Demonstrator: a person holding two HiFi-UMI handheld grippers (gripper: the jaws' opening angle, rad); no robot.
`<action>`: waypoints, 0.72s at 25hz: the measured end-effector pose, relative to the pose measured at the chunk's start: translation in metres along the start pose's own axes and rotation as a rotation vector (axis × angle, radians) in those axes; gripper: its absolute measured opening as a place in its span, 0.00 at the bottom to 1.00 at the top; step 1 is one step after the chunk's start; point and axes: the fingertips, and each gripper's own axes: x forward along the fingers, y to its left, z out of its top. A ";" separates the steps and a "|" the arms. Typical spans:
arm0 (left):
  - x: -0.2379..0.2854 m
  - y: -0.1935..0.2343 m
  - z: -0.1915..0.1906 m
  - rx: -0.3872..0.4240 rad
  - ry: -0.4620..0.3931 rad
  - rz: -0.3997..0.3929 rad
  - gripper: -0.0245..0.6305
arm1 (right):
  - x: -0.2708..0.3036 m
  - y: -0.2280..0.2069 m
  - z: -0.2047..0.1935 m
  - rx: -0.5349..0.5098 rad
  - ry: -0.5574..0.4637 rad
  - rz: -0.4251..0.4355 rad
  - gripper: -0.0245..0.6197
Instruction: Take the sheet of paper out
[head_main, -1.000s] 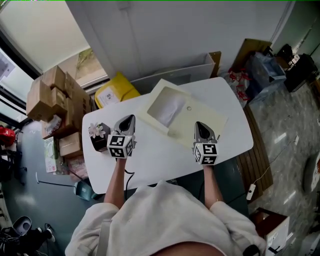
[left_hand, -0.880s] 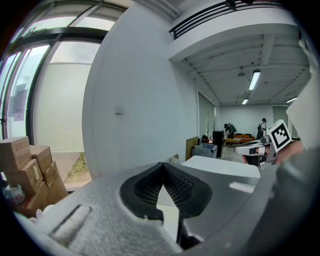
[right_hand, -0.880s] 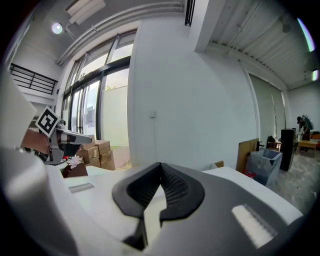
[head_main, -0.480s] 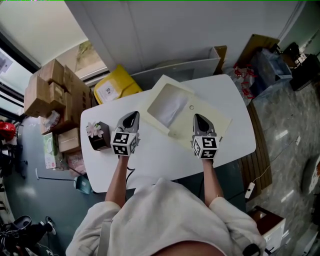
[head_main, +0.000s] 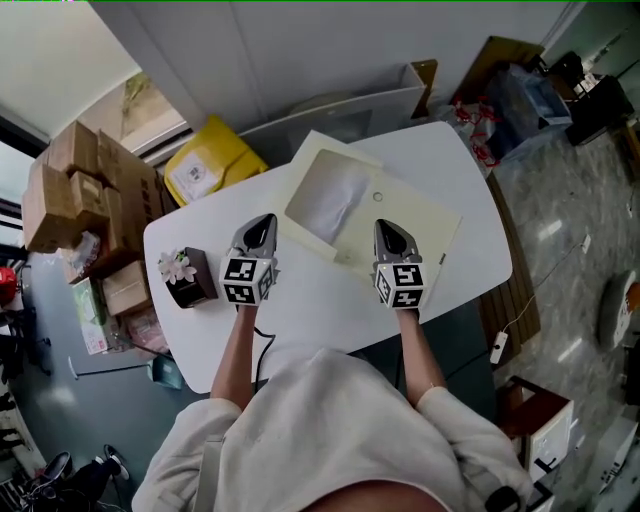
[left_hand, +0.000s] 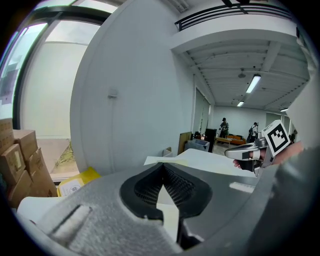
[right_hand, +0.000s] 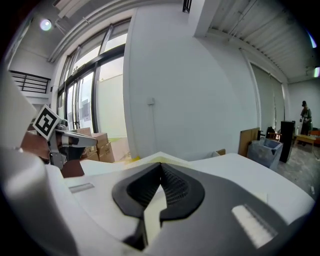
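Left gripper (head_main: 263, 224) and right gripper (head_main: 386, 230) both pinched empty, so I'd pin the envelope (head_main: 405, 218), then open for the sheet (head_main: 330, 206).

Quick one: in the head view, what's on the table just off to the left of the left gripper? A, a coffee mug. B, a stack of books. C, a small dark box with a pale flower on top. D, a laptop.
C: the head view shows a small dark box topped with a pale flower, standing on the white table just to the left of the left gripper.
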 end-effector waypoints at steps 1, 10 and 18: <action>0.003 0.000 -0.004 -0.005 0.006 -0.008 0.04 | 0.002 0.001 -0.006 0.005 0.015 -0.007 0.04; 0.019 0.007 -0.042 -0.059 0.055 -0.040 0.04 | 0.021 0.014 -0.060 0.035 0.143 0.015 0.05; 0.024 0.015 -0.074 -0.100 0.108 -0.036 0.04 | 0.032 0.024 -0.100 0.068 0.236 0.027 0.05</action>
